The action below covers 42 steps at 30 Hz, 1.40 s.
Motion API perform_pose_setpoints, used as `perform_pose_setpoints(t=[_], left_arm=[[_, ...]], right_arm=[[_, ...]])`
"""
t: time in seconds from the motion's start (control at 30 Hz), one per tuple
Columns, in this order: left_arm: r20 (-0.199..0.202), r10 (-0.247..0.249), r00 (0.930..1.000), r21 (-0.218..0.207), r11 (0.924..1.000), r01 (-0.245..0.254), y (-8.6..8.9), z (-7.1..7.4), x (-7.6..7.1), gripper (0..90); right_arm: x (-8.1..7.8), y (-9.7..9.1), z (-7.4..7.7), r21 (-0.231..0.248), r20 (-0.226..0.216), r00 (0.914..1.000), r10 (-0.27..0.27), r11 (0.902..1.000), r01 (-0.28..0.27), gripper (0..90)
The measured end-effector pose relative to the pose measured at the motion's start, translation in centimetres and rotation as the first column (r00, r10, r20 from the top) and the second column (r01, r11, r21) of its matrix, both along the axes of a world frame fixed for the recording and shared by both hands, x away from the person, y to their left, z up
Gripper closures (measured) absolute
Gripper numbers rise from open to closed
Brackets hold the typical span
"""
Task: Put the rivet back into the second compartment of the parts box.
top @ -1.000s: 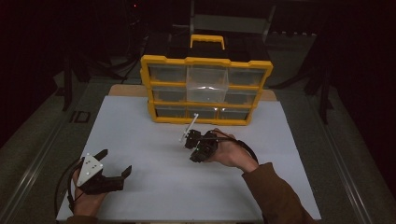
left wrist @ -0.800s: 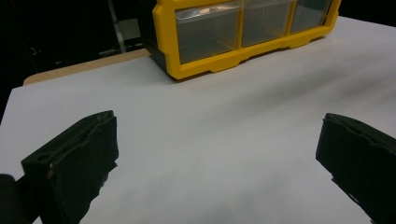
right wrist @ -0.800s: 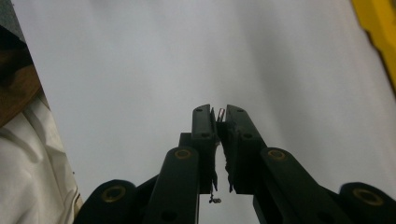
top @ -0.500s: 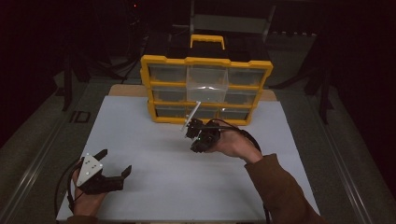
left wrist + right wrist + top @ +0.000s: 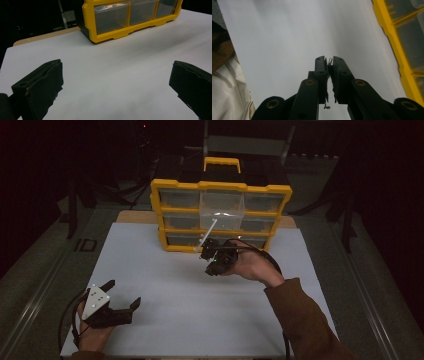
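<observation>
A yellow-framed organizer (image 5: 157,210) with clear drawers stands at the far side of the white mat; its top middle drawer (image 5: 222,211) is pulled out. My right gripper (image 5: 206,251) hovers in front of the organizer's lower rows, turned on its side. In the right gripper view its jaws (image 5: 329,61) stand almost together, pinching a tiny thin metal piece (image 5: 330,59) at the tips. My left gripper (image 5: 121,293) rests near the mat's front left corner, wide open with nothing between the jaws (image 5: 115,82). The organizer's corner (image 5: 87,25) shows ahead of it.
The white mat (image 5: 165,285) covers the table between the two hands. A wooden board edge (image 5: 132,216) shows behind the mat on the left. A yellow carry handle (image 5: 221,162) tops the organizer. Dark surroundings ring the table.
My right hand has lifted and moved a little farther away, toward the organizer, its jaws still pinched together. The left gripper has stayed in place, open.
</observation>
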<state>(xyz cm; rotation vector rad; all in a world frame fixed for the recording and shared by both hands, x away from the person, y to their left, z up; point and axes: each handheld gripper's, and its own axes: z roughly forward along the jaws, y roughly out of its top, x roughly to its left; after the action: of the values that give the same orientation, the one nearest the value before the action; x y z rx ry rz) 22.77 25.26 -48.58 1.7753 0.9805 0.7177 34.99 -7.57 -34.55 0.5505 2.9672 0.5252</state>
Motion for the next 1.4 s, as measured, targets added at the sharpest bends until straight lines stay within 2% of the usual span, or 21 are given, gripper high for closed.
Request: perform_pose_setpoints(t=[0.13,0.57,0.67,0.8,1.1,1.4], left_arm=[[0.0,0.0,1.0,0.0,1.0,0.0,0.0,0.0,0.0,0.0],[0.005,0.002,1.0,-0.002,1.0,-0.002,0.0,0.0,0.0,0.0],[0.004,0.002,1.0,-0.003,1.0,-0.002,0.0,0.0,0.0,0.0],[0.003,0.0,1.0,-0.001,1.0,0.0,0.0,0.0,0.0,0.0],[0.0,-0.001,1.0,-0.001,1.0,0.001,-0.1,0.0,0.0,0.0],[0.0,-0.002,1.0,-0.001,1.0,0.002,0.0,0.0,0.0,0.0]], right_arm=[[0.4,-0.4,0.7,0.007,0.001,0.9999,-0.011,0.9999,0.011,82.8],[1.1,-0.7,3.1,0.011,0.016,0.9998,0.008,0.9999,-0.008,82.8],[1.1,-0.8,3.3,-0.008,0.019,0.9998,0.01,0.9999,-0.01,82.8],[1.3,-1.2,3.9,-0.009,0.021,0.9998,0.006,0.9999,-0.006,82.8],[1.7,-1.6,5.5,0.023,0.013,0.9999,-0.005,0.9997,0.005,82.8],[2.2,-1.5,7.0,0.031,0.019,0.9998,0.003,0.9995,-0.004,82.8]])
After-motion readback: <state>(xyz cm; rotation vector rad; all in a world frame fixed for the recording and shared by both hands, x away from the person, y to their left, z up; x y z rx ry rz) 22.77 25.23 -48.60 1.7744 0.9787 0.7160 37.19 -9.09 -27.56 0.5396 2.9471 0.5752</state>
